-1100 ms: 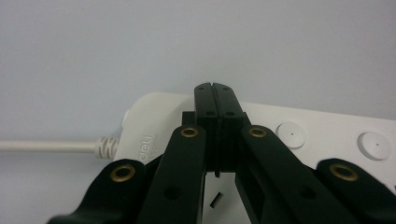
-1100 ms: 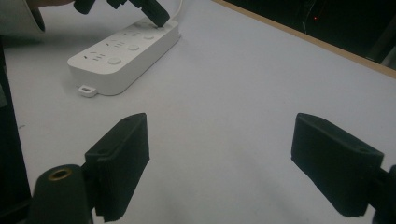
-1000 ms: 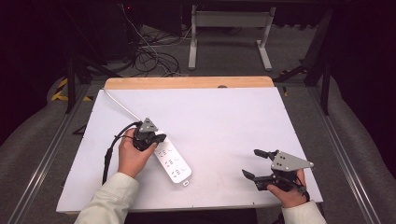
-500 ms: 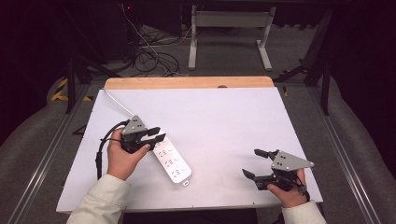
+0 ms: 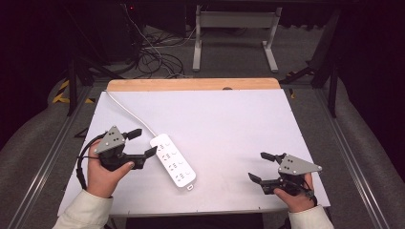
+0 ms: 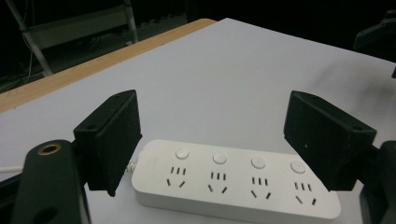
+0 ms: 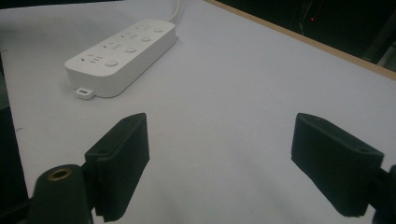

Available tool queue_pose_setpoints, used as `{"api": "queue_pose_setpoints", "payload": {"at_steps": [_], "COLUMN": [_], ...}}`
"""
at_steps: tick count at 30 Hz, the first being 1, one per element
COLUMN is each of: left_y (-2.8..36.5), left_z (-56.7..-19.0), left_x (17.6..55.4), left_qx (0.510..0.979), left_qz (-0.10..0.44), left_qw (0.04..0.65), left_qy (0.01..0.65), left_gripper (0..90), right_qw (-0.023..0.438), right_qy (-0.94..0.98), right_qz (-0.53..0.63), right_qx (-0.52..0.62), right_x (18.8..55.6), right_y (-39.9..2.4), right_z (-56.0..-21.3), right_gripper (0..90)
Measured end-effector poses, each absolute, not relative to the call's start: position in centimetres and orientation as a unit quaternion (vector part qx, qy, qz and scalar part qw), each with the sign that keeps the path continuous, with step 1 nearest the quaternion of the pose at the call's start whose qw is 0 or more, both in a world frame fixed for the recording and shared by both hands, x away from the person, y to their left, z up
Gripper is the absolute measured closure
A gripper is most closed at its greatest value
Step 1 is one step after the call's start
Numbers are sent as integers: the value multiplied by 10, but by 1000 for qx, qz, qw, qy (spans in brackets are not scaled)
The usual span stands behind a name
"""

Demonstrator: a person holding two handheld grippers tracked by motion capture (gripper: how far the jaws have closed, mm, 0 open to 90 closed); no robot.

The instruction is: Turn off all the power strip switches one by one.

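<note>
power strip (image 5: 173, 160) flat, long axis diagonal, cord end far-left.

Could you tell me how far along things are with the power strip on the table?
Nothing looks done yet: the white power strip lies flat on the white table, its sockets empty, its cord running to the far edge. In hand: the left gripper sits beside it, jaws open, not gripping. The right gripper waits open, apart. Any grasp remains.

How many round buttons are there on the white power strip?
4, in one row along the power strip: one above each socket group, running from the cable end to the far end in the left gripper view. None seem hidden.
</note>
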State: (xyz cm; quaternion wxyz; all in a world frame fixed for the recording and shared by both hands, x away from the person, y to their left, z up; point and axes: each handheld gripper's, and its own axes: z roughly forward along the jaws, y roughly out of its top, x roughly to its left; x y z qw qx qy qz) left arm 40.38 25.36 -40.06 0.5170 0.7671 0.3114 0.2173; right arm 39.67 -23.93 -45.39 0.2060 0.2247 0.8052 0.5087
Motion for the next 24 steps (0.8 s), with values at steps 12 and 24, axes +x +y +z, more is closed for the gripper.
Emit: {"api": "queue_pose_setpoints", "payload": {"at_steps": [12, 24], "left_y": [290, 312], "left_z": [-433, -471], "left_x": [378, 368], "left_qx": [761, 759], "left_qz": [231, 218], "left_qw": [525, 503], "left_qy": [302, 352], "left_gripper": [171, 132], "right_qw": [207, 204], "right_qy": [803, 802], "right_qz": [510, 511], "right_qx": [227, 233], "right_x": [396, 399], "right_y": [-241, -243], "right_z": [-454, -455], "right_gripper": [200, 197]}}
